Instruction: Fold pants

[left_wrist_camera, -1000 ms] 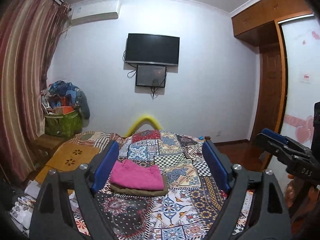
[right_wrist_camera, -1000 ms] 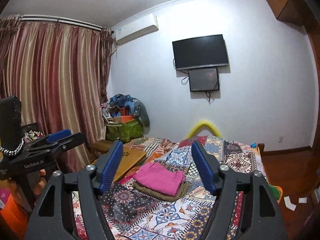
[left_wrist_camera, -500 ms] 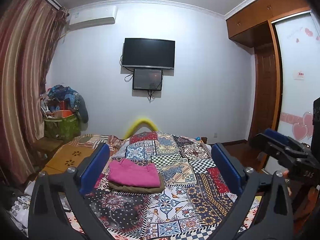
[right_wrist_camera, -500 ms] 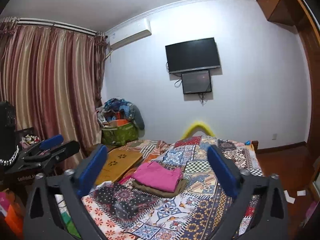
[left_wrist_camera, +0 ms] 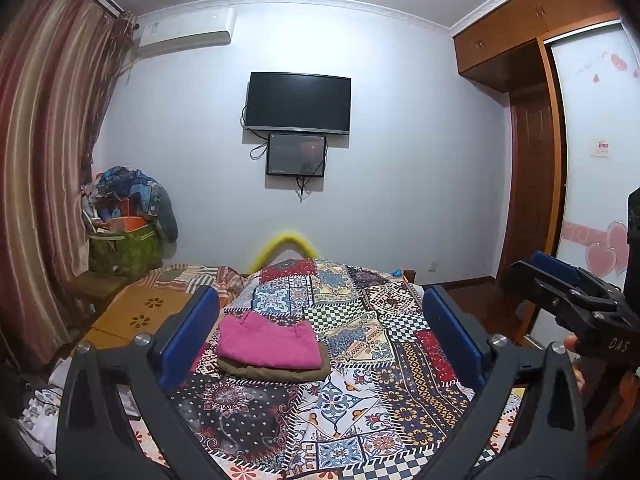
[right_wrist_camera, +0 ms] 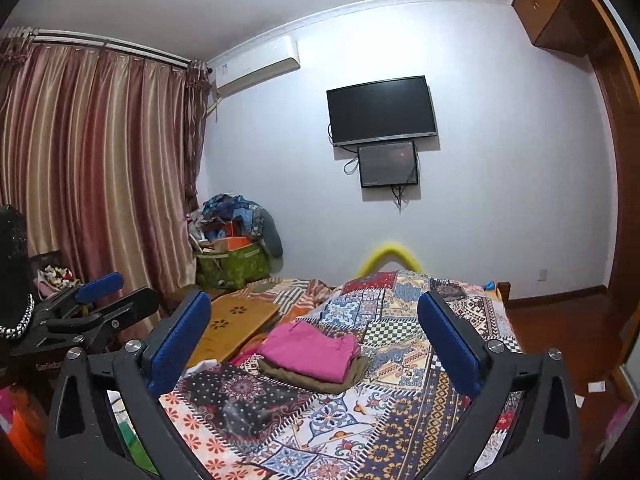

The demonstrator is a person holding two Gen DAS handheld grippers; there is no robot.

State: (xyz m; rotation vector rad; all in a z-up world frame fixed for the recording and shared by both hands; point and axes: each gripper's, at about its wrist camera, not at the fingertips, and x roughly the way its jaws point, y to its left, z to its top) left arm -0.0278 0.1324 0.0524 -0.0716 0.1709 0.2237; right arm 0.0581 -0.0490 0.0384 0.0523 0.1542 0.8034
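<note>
Folded pink pants (left_wrist_camera: 269, 341) lie on top of folded olive pants (left_wrist_camera: 276, 372) on the patchwork bedspread (left_wrist_camera: 372, 364). The same stack shows in the right wrist view, pink (right_wrist_camera: 314, 350) over olive (right_wrist_camera: 320, 380). My left gripper (left_wrist_camera: 320, 336) is open and empty, held back above the near end of the bed. My right gripper (right_wrist_camera: 316, 344) is open and empty too. Each gripper shows at the edge of the other's view: the right one (left_wrist_camera: 568, 292), the left one (right_wrist_camera: 92, 304).
A wooden board (right_wrist_camera: 236, 320) lies on the bed's left side. A green bag heaped with clothes (right_wrist_camera: 232, 248) stands by the curtain (right_wrist_camera: 92, 184). A TV (left_wrist_camera: 298, 103) hangs on the far wall. A wardrobe (left_wrist_camera: 532, 160) is at the right.
Both grippers have pulled back from the stack and away from the bed, and their jaws have opened wider. The folded stack has not moved.
</note>
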